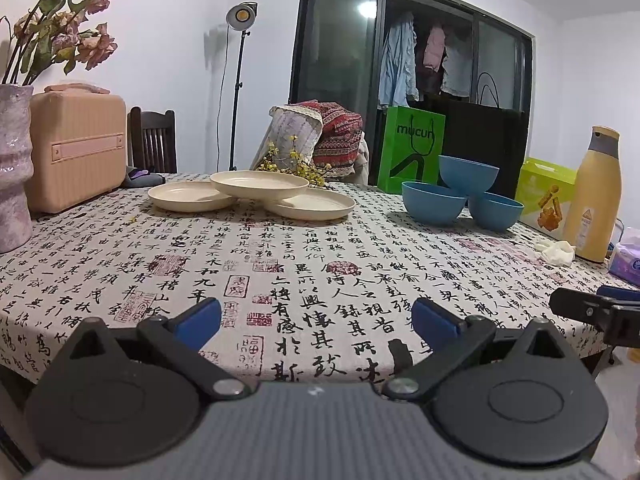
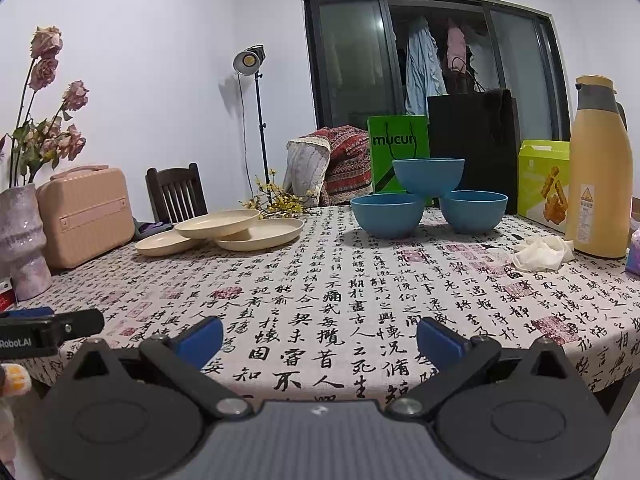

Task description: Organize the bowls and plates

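Three cream plates sit at the far side of the table: a left plate [image 1: 188,197], a right plate [image 1: 310,204], and a top plate [image 1: 259,185] resting across both. Three blue bowls stand to their right, with one bowl [image 1: 468,171] perched on two lower bowls [image 1: 434,203] [image 1: 496,210]. In the right wrist view the plates [image 2: 218,223] lie left of the bowls [image 2: 428,182]. My left gripper [image 1: 316,322] hovers open over the near table edge, nothing between its blue pads. My right gripper [image 2: 319,338] is likewise open and empty, beside it.
A calligraphy-print cloth [image 1: 320,264] covers the table. A vase of dried flowers [image 1: 14,168] and a pink case [image 1: 76,152] stand at left. A green bag [image 1: 412,148], snack box [image 1: 546,196], yellow bottle [image 1: 594,196] and crumpled tissue [image 2: 540,254] are at right. A chair [image 2: 176,192] stands behind.
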A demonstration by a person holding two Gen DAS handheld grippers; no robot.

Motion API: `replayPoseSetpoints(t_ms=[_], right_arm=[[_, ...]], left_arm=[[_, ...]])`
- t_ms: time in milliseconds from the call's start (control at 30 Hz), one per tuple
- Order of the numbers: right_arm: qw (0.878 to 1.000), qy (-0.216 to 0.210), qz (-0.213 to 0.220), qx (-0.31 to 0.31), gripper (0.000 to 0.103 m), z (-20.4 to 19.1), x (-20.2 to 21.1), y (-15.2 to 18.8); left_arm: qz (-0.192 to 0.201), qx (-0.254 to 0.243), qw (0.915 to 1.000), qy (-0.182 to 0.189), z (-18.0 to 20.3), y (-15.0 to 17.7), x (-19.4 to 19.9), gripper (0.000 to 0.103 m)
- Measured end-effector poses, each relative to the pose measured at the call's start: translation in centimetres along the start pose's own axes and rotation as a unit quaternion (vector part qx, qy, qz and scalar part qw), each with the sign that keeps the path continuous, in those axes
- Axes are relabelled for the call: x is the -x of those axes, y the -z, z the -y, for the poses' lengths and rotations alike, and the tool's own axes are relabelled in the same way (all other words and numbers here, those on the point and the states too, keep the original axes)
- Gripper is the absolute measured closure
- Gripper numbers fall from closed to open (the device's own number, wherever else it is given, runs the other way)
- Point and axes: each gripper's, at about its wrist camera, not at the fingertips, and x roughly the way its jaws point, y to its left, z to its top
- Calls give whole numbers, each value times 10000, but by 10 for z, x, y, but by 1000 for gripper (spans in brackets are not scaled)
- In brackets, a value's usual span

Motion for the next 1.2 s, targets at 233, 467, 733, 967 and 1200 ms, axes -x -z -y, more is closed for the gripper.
replayPoseSetpoints(t_ms=[233, 467, 733, 967, 1200], right_arm=[[10000, -20, -5, 8, 0, -1, 0, 0], [10000, -43, -7, -4, 0, -1, -1, -1], [10000, -47, -28, 0, 0, 0, -2, -1], [10000, -47, -28, -2, 0, 0, -2, -1], [10000, -43, -20, -8, 0, 0, -3, -1]], left_arm=[[0, 0, 10000, 2, 0, 0, 0, 0], [-30, 17, 10000, 20, -1, 0, -2, 0], [-51, 37, 10000, 25, -2, 0, -3, 0], [-55, 46, 10000, 23, -3, 0, -3, 0], [-66, 58, 10000, 32, -3, 1, -3, 0]])
